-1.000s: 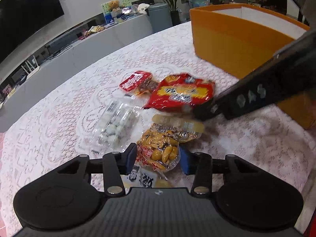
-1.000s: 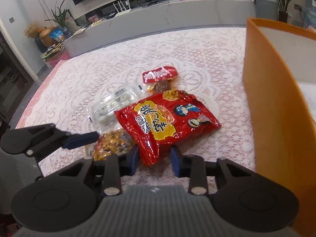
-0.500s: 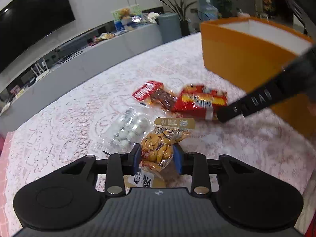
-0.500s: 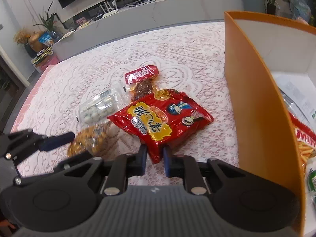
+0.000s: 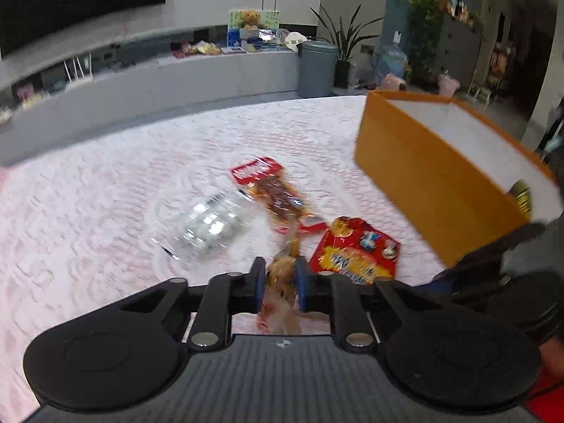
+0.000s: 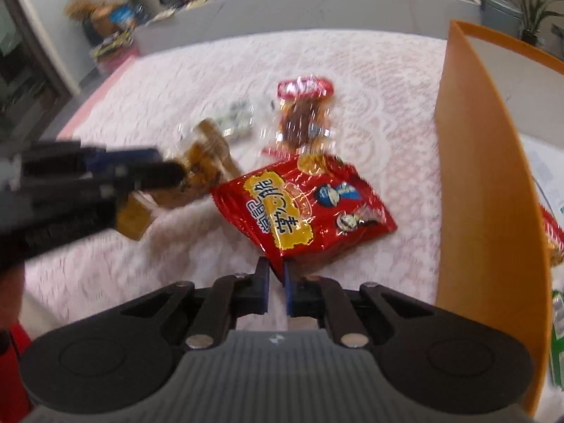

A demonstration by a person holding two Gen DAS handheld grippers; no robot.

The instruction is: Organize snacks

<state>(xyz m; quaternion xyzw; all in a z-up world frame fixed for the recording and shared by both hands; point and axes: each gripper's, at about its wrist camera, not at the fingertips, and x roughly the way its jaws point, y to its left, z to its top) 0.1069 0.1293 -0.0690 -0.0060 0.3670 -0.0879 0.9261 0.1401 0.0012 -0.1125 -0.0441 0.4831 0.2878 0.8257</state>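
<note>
Left gripper (image 5: 279,283) has just clamped its jaws onto the orange snack bag (image 5: 282,275), raised off the tabletop (image 5: 105,211). Right gripper (image 6: 276,287) has just pinched the red packet's (image 6: 303,208) near corner; orange box (image 6: 469,183) at three o'clock.

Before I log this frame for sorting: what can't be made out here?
- Orange box contents: left wrist view, hidden by its wall; right wrist view, cut off by the edge.
- Clear packet contents: motion blur, both views.
- Yellow packet label: blurred, pinched by left gripper.
</note>
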